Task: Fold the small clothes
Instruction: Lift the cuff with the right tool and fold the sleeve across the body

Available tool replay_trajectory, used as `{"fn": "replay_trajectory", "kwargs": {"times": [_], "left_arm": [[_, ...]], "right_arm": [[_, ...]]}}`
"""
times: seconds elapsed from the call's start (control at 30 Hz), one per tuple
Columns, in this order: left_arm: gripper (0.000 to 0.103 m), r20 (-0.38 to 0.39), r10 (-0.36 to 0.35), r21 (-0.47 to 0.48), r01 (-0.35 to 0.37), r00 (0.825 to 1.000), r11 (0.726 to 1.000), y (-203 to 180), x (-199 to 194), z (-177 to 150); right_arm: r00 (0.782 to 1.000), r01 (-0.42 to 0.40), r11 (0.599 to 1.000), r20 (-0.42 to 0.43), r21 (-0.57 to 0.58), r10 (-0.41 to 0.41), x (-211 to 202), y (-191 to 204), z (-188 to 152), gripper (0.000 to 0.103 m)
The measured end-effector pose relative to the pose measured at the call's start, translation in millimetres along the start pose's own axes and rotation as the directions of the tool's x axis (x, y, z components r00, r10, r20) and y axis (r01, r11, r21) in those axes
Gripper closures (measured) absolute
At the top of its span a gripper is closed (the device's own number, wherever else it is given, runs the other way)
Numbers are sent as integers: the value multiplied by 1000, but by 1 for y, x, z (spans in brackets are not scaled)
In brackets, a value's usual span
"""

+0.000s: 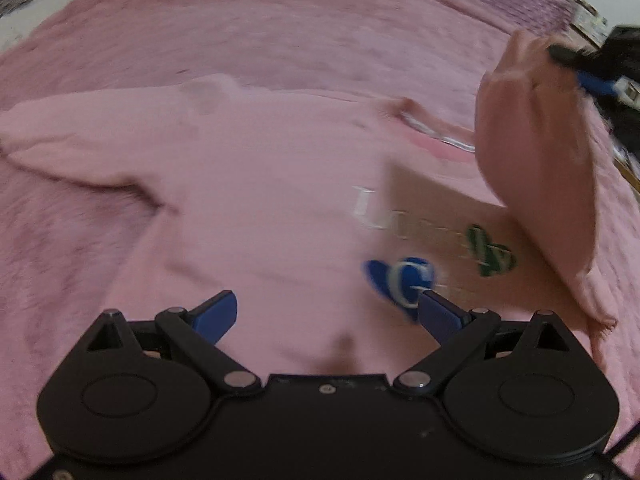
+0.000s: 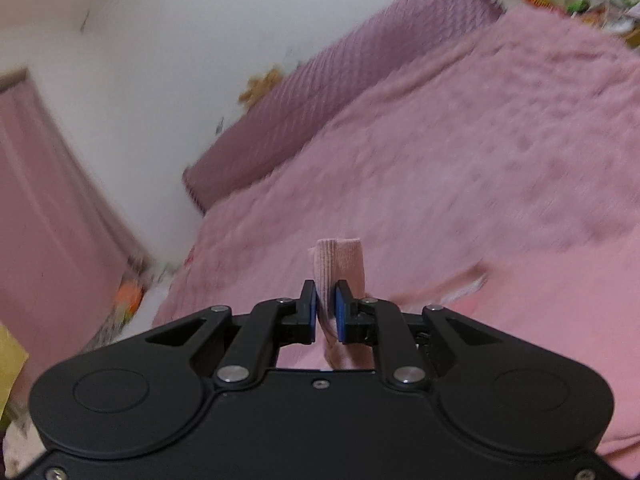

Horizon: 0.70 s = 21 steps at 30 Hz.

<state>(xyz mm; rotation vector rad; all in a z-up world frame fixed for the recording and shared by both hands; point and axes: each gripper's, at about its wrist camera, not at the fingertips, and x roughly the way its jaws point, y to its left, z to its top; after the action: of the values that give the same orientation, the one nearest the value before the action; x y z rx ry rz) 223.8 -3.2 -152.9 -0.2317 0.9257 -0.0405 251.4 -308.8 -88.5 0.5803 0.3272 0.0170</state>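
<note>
A: Firstly, left wrist view: left gripper (image 1: 326, 312) fingers spread, empty, above the pink sweatshirt (image 1: 248, 200) lying flat on the bed (image 1: 240, 32).

B: Right wrist view only: right gripper (image 2: 325, 312) fingers pinching the sleeve cuff (image 2: 338, 264); wall (image 2: 160, 40) beyond.

Room is open over the sweater's (image 1: 240, 200) flat body & left sleeve, toward the blanket's (image 1: 240, 40) far edge. Obstacle on the right: raised sleeve (image 1: 540, 160) pinched in right gripper (image 2: 325, 312). Left gripper (image 1: 326, 312), jaws wide, has nothing betw. them.
</note>
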Motion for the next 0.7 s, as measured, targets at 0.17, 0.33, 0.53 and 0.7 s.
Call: {"fn": "replay_trajectory", "kwargs": {"times": [0.17, 0.33, 0.53, 0.7], "left_arm": [[0, 8, 25, -37, -25, 1000, 999, 28, -3, -5], [0, -3, 40, -68, -40, 999, 997, 44, -3, -8], [0, 9, 60, -74, -59, 998, 996, 47, -5, -9], [0, 41, 80, -70, -77, 996, 995, 51, -12, -4]], "right_arm": [[995, 13, 1000, -100, -28, -16, 43, 13, -47, 92], [980, 42, 998, -192, -46, -50, 77, 12, -81, 92], [958, 35, 996, -282, -81, -56, 98, 8, -112, 87], [939, 1, 995, -341, -101, -35, 106, 12, -123, 72]]}}
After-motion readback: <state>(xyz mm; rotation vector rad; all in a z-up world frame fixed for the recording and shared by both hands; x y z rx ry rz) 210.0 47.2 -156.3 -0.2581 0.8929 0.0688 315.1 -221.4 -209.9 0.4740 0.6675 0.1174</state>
